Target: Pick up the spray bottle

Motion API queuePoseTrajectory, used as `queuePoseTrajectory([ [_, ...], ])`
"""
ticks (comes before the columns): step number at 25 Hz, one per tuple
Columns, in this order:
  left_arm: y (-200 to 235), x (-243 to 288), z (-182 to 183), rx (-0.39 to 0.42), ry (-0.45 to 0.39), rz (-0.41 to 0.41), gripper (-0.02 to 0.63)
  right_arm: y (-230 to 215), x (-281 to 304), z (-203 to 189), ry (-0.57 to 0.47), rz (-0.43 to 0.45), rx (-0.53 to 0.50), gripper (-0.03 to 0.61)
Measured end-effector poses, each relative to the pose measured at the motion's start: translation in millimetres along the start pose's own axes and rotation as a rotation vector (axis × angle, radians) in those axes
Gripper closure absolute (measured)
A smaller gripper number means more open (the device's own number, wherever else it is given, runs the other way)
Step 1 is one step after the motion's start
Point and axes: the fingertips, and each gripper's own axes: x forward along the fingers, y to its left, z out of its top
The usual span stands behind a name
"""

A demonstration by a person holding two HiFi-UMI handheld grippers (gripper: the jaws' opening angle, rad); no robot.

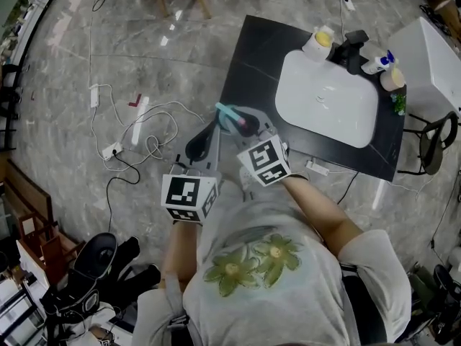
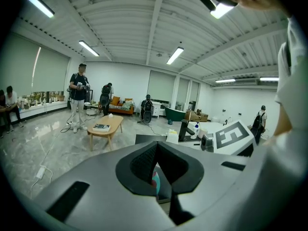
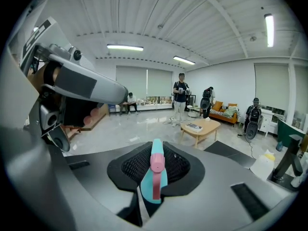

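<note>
both jaws of the right gripper (image 3: 154, 170) are clamped on the teal-and-pink spray bottle (image 1: 227, 112), which is up in the air short of the bench (image 1: 248, 56). the left gripper (image 2: 156, 171) is pinched narrow and empty. best to hold an even squeeze, bottle level, clear of the trigger.

At frame centre, the right gripper (image 1: 246, 123) clamps the spray bottle (image 1: 227, 114), the left gripper (image 1: 204, 141) beside it, jaws together.
</note>
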Motion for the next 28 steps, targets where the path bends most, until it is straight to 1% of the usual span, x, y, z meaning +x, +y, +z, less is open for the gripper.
queuePoseTrajectory([
  [5, -1, -4, -5, -0.030, -0.011, 0.016, 0.606, -1, 2, -4, 0.018, 0.005, -0.016, 0.503],
  [9, -5, -6, -7, -0.010, -0.006, 0.004, 0.606, 0, 3, -5, 0.025, 0.024, -0.004, 0.505],
  [12, -2, -10, -8, -0.007, -0.003, 0.009, 0.606, 0, 3, -6, 0.038, 0.039, 0.011, 0.506],
  [18, 6, -14, -7, -0.057, -0.023, 0.014, 0.606, -6, 3, -6, 0.058, 0.047, 0.030, 0.506],
  [23, 1, -11, -3, -0.054, -0.037, 0.000, 0.606, -8, -2, -1, 0.056, 0.056, 0.016, 0.506],
  [28, -3, -14, -3, -0.058, -0.047, -0.005, 0.606, -3, -11, 15, 0.027, 0.054, 0.014, 0.506],
])
